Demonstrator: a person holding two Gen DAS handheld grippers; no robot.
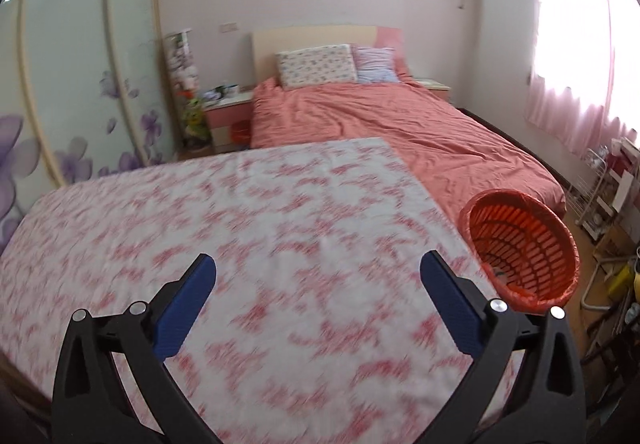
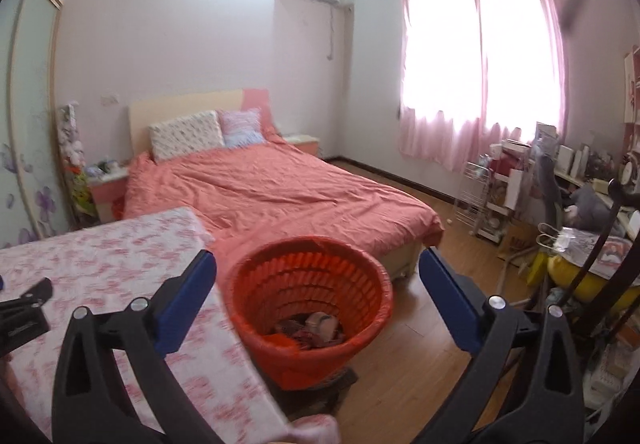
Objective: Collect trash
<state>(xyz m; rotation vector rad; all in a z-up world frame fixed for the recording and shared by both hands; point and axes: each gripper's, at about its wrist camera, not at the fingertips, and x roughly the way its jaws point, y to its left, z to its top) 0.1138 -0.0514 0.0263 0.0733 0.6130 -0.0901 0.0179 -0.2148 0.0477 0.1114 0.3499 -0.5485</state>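
**Both jaws spread wide, trash lying in the basket**

My left gripper hangs over the desk covered in a white cloth with pink blotches, its blue-padded jaws spread apart with nothing between them. The cloth under it looks smeared by blur.

My right gripper is likewise released and empty, its jaws framing the round orange slatted plastic basket lined with a red bag. That basket stands on the wooden floor, just beside the desk's right edge, between the desk and the foot of the bed with the salmon-pink cover.

At the bottom of the basket lies a small heap of crumpled trash, pale and reddish pieces; I cannot tell what each piece is. In the left wrist view the same basket shows off the desk's right edge.
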